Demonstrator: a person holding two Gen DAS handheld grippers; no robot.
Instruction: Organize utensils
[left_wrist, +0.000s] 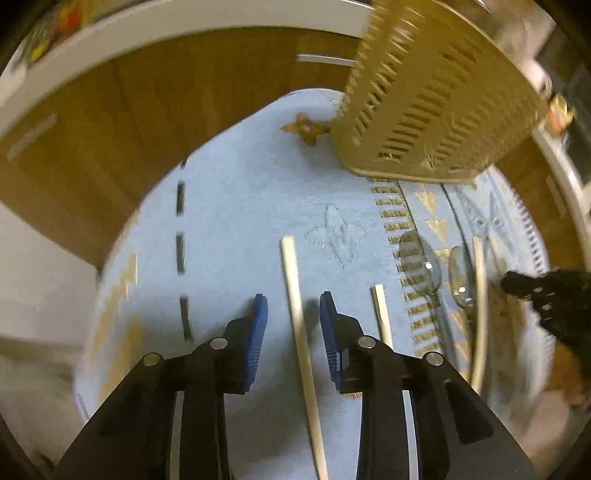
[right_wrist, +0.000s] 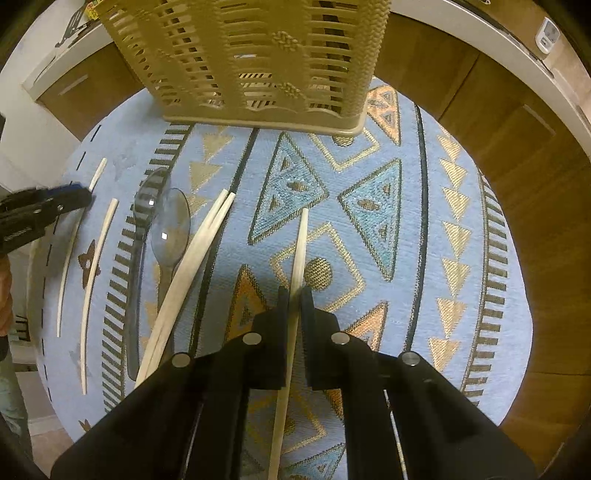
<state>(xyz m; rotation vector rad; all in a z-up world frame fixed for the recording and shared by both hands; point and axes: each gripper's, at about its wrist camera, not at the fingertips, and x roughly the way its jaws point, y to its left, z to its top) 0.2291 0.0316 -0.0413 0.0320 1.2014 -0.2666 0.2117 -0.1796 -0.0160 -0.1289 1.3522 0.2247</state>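
The right gripper (right_wrist: 294, 295) is clenched on a thin pale wooden chopstick (right_wrist: 300, 243). The left gripper (left_wrist: 293, 317) is released around another chopstick (left_wrist: 295, 291) lying on the blue patterned cloth (right_wrist: 406, 221). Nearby lie two clear plastic spoons (right_wrist: 170, 225). The tan slotted plastic basket (right_wrist: 251, 55) stands beyond.

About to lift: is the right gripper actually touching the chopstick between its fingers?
Touching. The right wrist view shows the right gripper with both black fingers pressed against the chopstick, no gap on either side.

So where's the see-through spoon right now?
In the right wrist view the clear plastic spoon lies on the blue patterned mat, left of centre, between a dark spoon and a pair of chopsticks.
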